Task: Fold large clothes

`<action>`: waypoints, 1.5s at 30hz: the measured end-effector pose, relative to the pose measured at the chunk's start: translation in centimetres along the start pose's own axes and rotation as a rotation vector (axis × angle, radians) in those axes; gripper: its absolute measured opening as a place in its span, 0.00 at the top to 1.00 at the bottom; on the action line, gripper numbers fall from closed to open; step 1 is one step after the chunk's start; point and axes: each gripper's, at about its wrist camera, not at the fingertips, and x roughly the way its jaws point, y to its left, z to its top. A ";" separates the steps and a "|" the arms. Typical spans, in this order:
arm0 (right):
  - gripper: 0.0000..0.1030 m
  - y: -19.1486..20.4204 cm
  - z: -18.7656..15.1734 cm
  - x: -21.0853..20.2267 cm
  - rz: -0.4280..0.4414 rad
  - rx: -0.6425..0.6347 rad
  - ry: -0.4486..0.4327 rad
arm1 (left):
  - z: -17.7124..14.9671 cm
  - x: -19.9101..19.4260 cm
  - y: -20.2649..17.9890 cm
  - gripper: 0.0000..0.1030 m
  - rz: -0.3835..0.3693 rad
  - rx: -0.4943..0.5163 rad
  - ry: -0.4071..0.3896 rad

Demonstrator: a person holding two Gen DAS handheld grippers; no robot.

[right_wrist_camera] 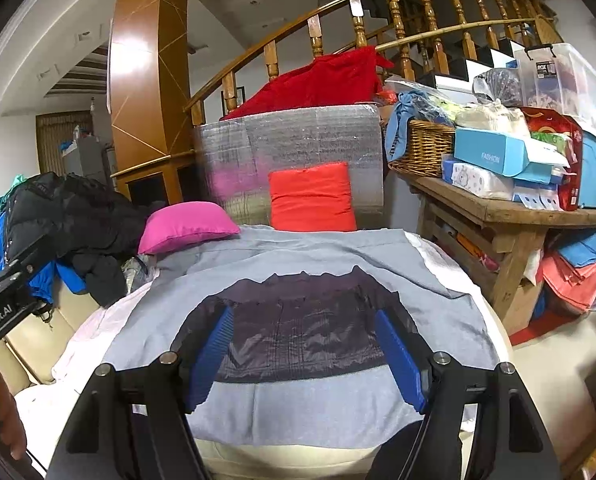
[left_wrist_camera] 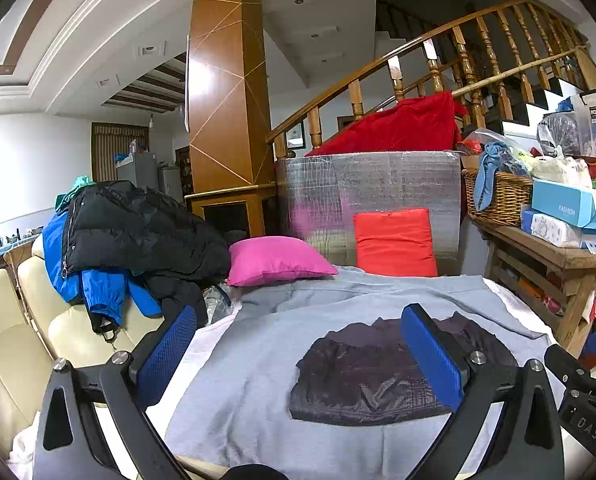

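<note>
A dark purple-black garment [left_wrist_camera: 371, 376] lies folded flat on a grey cloth [left_wrist_camera: 254, 364] spread over the work surface. It also shows in the right wrist view [right_wrist_camera: 303, 328] on the same grey cloth [right_wrist_camera: 305, 408]. My left gripper [left_wrist_camera: 298, 332] is open and empty, hovering above the near left part of the cloth. My right gripper [right_wrist_camera: 303, 338] is open and empty, its blue pads [right_wrist_camera: 397, 354] spread on either side of the folded garment, above it.
A pink pillow [left_wrist_camera: 276, 260] and an orange-red pillow [left_wrist_camera: 393, 240] sit at the far edge. A pile of black and blue jackets [left_wrist_camera: 126, 232] lies on the cream sofa [left_wrist_camera: 14, 340] at left. A cluttered wooden table [right_wrist_camera: 509, 216] stands at right.
</note>
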 end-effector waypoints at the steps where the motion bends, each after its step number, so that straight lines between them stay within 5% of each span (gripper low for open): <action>1: 0.26 0.0 0.0 0.0 0.001 0.000 0.001 | 0.0 0.0 0.0 0.01 -0.002 0.000 0.000; 45: 0.26 -0.6 0.6 -0.3 0.005 -0.011 -0.010 | 0.2 -0.9 -0.1 0.01 -0.014 0.004 -0.013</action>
